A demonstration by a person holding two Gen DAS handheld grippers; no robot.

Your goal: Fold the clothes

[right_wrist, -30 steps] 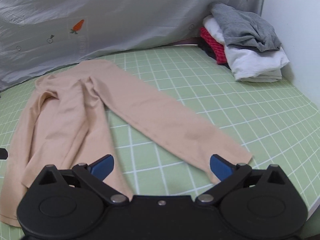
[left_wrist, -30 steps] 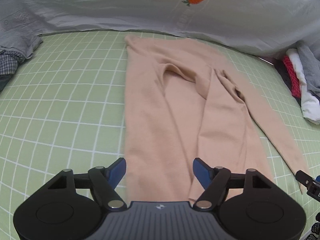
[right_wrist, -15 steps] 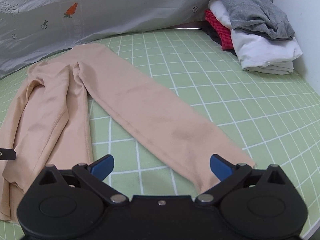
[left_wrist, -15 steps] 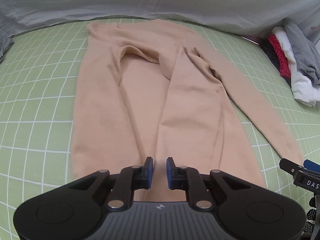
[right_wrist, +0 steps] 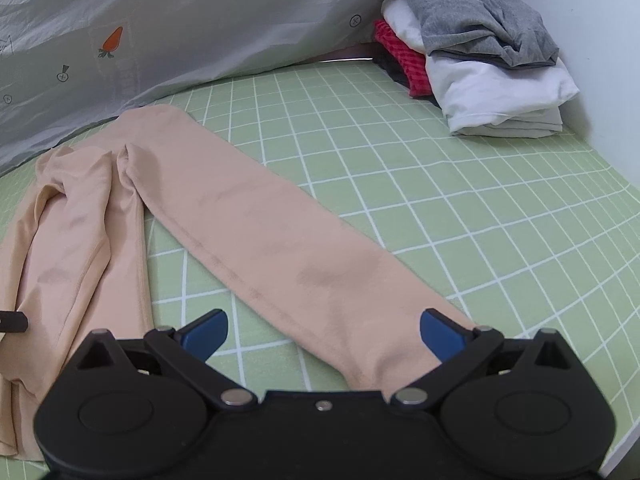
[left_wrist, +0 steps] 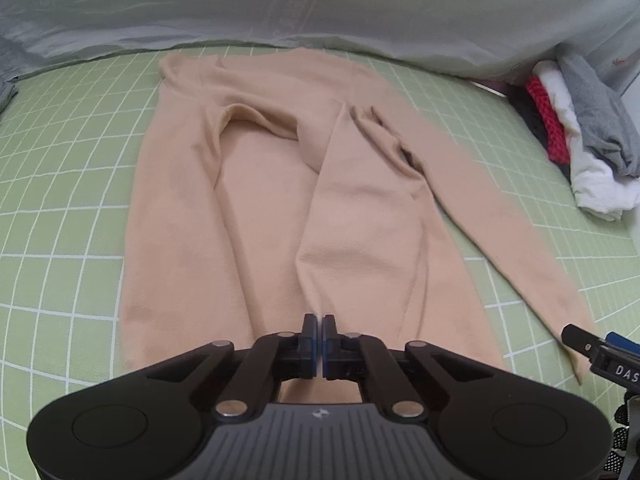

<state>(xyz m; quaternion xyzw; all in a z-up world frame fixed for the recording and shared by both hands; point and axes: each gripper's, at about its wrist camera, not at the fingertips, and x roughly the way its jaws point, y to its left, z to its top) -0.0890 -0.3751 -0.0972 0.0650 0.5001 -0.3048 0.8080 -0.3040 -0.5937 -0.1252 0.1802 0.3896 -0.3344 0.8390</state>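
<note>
A beige long-sleeved top lies flat on the green checked bed sheet, neck end far, hem near. One sleeve is folded over its body; the other sleeve stretches out to the right. My left gripper is shut over the near hem at the middle; whether cloth is pinched between the pads is hidden. My right gripper is open, its blue pads on either side of the outstretched sleeve's cuff end. Its tip also shows in the left wrist view.
A grey carrot-print duvet is bunched along the far side. A stack of folded clothes, grey, white and red, sits at the far right against a white wall. The bed's right edge is near the right gripper.
My left gripper went from wide open to shut and moved in over the hem's middle. My right gripper moved closer to the sleeve cuff and stayed open.
</note>
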